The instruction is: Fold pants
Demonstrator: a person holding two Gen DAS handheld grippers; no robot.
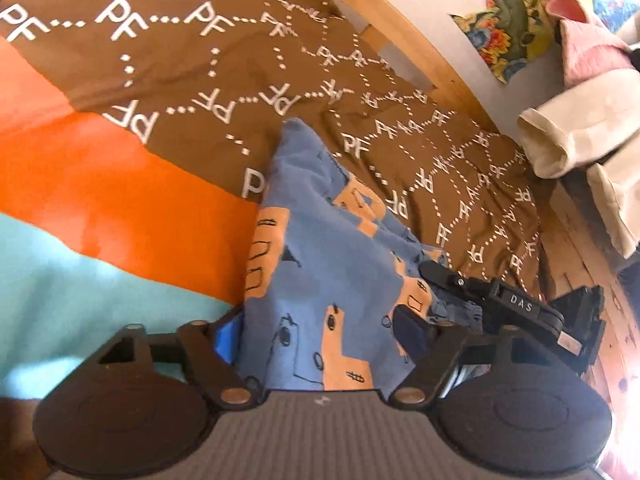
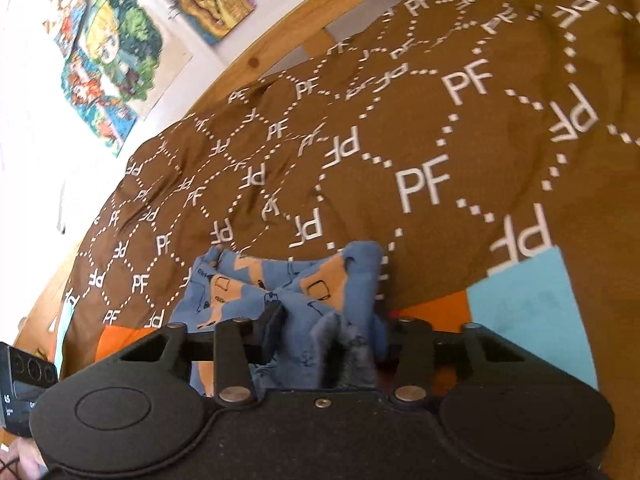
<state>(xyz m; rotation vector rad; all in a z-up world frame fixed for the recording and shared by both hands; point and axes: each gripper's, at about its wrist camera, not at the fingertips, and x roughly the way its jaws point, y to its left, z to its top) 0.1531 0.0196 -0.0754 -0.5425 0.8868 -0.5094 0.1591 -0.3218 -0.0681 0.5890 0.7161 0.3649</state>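
Between both fingers [image 1: 408,324], blue pants [image 1: 320,264] gripped, bunched over brown bedspread [image 2: 360,140].

The left hand-held gripper [image 1: 320,344] has its fingers closed in on the pants [image 1: 320,248], cloth bunched between them. The right hand-held gripper [image 2: 316,340] pinches the same pants [image 2: 288,288], just right of the left one, both pointing far across the bed.
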